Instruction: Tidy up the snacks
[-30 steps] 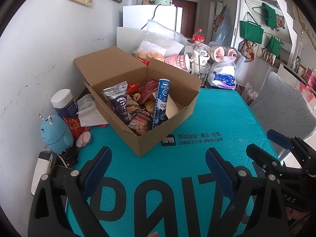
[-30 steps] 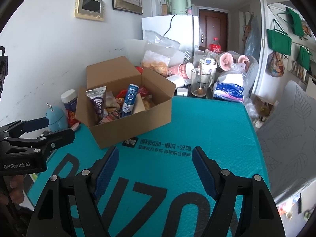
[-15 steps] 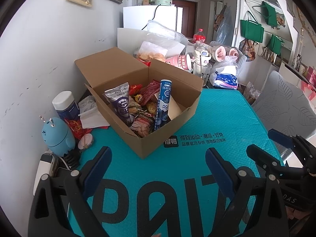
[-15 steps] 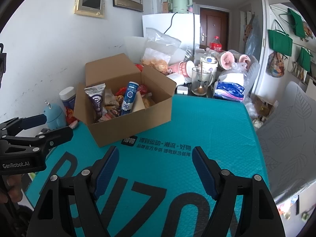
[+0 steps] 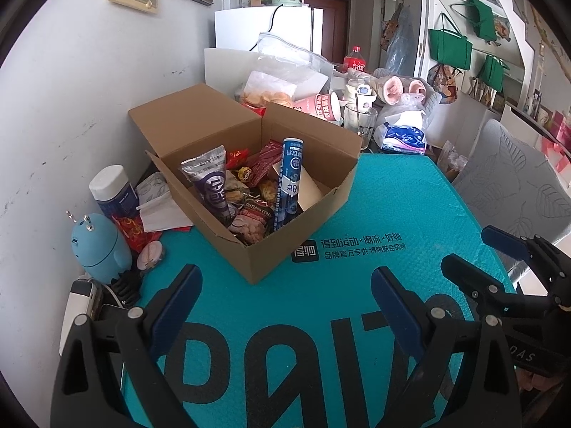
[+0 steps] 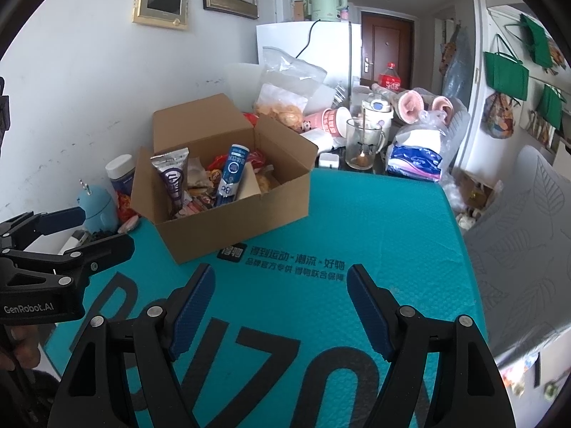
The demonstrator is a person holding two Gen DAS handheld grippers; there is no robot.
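Snacks (image 5: 249,192) sit in open box (image 5: 303,228), unmoved; we keep both claws spread, empty, left claw (image 5: 285,299) and right claw (image 6: 280,299) edging closer over worktop (image 6: 374,235).

I read "GenRobot.AI" on the left gripper (image 6: 103,228). The teal mat (image 6: 374,221) carries "得物" and "得到运动×潮流×好物".

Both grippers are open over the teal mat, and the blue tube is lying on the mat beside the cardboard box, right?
Not quite. The blue tube stands tilted inside the cardboard box among the snack packets, not on the teal mat; the left wrist view shows it. The left gripper and right gripper are open.
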